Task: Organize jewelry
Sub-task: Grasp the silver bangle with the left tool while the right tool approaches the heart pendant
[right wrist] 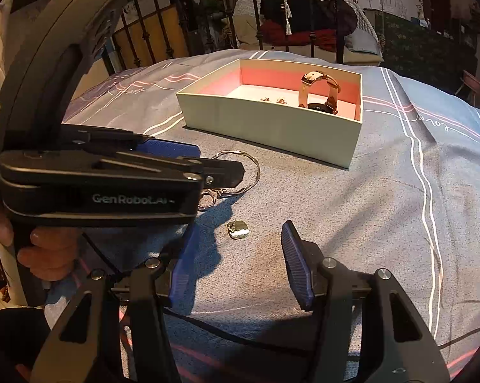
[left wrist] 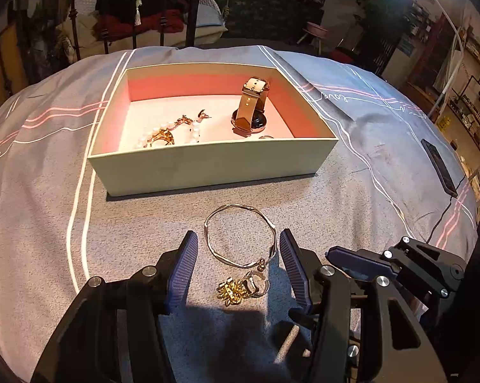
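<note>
Both pairs of blue-padded fingers stand spread wide with nothing between the pads: the left gripper (left wrist: 238, 242) straddles a thin gold bangle (left wrist: 240, 236) without touching it, and the right gripper (right wrist: 240, 245) hovers just short of one small gold square charm (right wrist: 236, 229).

One grey bedspread (left wrist: 351, 198) with pink and white stripes carries everything. On it sits one open box (left wrist: 208, 162), pale outside and pink inside, its near wall close ahead of the bangle with a strip of bare cloth between. Inside the box are one watch (left wrist: 252, 105) standing on its strap, one pearl strand (left wrist: 156, 134) and a gold piece (left wrist: 163, 137). Between the left fingers, behind the bangle, lies a gold flower charm (left wrist: 232, 292) tangled with a ring (left wrist: 255, 282). One dark phone (left wrist: 439, 166) lies near the bedspread's right edge.
</note>
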{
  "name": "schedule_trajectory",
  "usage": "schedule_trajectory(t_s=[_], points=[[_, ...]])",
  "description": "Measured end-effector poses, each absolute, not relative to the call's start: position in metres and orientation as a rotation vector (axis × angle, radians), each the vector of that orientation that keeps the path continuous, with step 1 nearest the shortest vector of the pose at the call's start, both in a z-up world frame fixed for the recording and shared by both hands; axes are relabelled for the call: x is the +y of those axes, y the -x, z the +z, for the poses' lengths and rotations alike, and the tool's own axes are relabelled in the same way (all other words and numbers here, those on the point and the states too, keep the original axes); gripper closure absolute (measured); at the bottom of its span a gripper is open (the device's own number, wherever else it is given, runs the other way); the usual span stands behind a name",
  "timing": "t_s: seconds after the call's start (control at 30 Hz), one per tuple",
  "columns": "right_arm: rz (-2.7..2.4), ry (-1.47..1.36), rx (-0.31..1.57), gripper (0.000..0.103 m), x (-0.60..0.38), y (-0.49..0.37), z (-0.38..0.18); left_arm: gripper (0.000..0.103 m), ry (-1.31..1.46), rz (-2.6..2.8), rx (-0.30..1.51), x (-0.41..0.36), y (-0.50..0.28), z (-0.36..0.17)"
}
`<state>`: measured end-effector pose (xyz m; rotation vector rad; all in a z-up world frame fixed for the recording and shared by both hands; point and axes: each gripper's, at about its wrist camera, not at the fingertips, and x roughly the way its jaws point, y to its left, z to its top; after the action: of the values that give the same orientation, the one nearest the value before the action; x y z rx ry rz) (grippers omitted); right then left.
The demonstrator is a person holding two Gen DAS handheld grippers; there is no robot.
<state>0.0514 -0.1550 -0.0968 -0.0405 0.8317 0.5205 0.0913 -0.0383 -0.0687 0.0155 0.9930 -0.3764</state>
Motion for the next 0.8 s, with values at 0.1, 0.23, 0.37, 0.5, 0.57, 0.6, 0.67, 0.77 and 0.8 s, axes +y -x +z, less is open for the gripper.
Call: schedule_trajectory(t_s=[0.1, 0.23, 0.37, 0.5, 0.57, 0.6, 0.67, 0.77, 0.8], points=[[0.522, 0.041, 0.835, 0.049, -0.154, -0.055, -0.097, 0.047, -0.045, -0.378, 1.006, -0.046, -0.097, -0.074], [0.526, 0.034, 0.836, 0.049, -0.155, -0.057, -0.099, 0.037, -0.072, -0.400, 1.005, -0.054, -0.098, -0.077], [0.527, 0.032, 0.836, 0.049, -0.155, -0.058, -0.099, 0.039, -0.135, -0.390, 0.987, -0.059, -0.094, -0.081], [0.526, 0.034, 0.838, 0.049, -0.154, -0.059, -0.099, 0.051, -0.120, -0.380, 0.974, -0.052, -0.094, -0.079], [0.527, 0.034, 0.842, 0.049, -0.153, -0.060, -0.099, 0.051, -0.102, -0.387, 0.971, -0.049, -0.094, -0.079], [0.530, 0.034, 0.845, 0.049, -0.152, -0.061, -0.099, 0.051, -0.100, -0.384, 0.969, -0.048, -0.094, -0.079], [0.534, 0.036, 0.851, 0.049, -0.151, -0.063, -0.099, 0.051, -0.090, -0.380, 0.961, -0.046, -0.093, -0.076], [0.543, 0.048, 0.859, 0.051, -0.148, -0.066, -0.099, 0.051, -0.061, -0.364, 0.960, -0.038, -0.093, -0.073], [0.544, 0.052, 0.861, 0.052, -0.147, -0.067, -0.099, 0.051, -0.049, -0.361, 0.957, -0.034, -0.093, -0.072]])
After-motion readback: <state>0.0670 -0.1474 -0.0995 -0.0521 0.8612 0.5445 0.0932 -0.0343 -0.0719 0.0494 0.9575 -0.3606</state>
